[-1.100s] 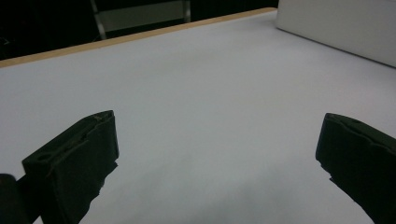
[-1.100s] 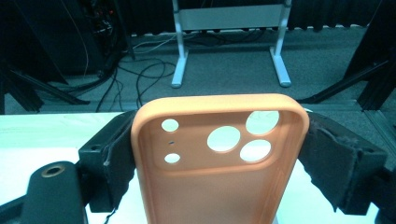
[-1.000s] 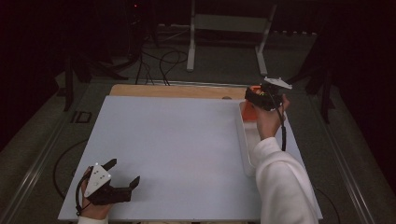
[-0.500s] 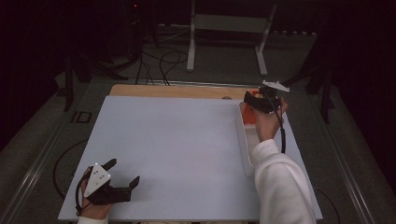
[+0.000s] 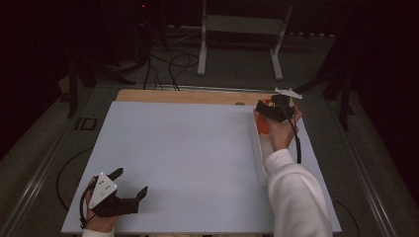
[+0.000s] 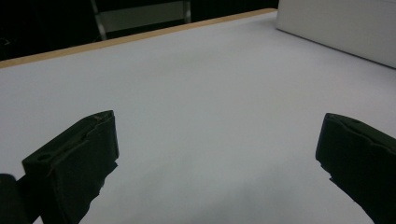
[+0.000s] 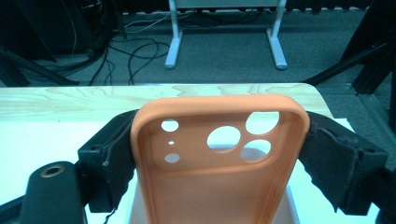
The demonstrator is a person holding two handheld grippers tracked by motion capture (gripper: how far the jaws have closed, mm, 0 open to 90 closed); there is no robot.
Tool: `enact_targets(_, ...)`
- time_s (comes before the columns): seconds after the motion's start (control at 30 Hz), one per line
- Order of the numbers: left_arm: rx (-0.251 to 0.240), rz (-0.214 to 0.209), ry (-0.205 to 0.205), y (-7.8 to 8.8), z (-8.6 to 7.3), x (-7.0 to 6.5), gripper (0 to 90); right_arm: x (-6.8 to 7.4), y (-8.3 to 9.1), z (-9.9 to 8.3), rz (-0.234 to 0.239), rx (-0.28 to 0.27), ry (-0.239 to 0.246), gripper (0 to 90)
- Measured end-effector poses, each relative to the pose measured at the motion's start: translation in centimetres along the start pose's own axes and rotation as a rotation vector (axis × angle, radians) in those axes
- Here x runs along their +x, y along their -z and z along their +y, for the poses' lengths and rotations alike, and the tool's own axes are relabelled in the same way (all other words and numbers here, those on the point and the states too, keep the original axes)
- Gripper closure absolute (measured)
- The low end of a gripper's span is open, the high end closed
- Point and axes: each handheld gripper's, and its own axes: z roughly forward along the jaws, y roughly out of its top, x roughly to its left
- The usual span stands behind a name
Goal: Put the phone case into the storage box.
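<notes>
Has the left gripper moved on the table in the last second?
No. The left gripper sits at the same spot by the near left corner of the white table.

Lab or recording studio: dark surroundings, white-covered tabletop (image 5: 188, 158), loose cables (image 5: 170, 64) on grey floor, metal stand (image 5: 242, 29) behind.

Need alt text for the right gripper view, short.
An orange phone case, open side up with its camera cutouts at the far end, is clamped by its long edges between the right gripper's two black jaws. Beyond lie the table's wooden edge and a dark floor with cables.
</notes>
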Motion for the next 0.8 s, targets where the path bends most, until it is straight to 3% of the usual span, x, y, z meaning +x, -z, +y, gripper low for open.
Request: enact_targets(0.8,0.001,0.001,0.001,0.06,-0.01,0.07,0.0,-0.09,-0.86,-0.48,-0.004,0.028,0.0,15.3)
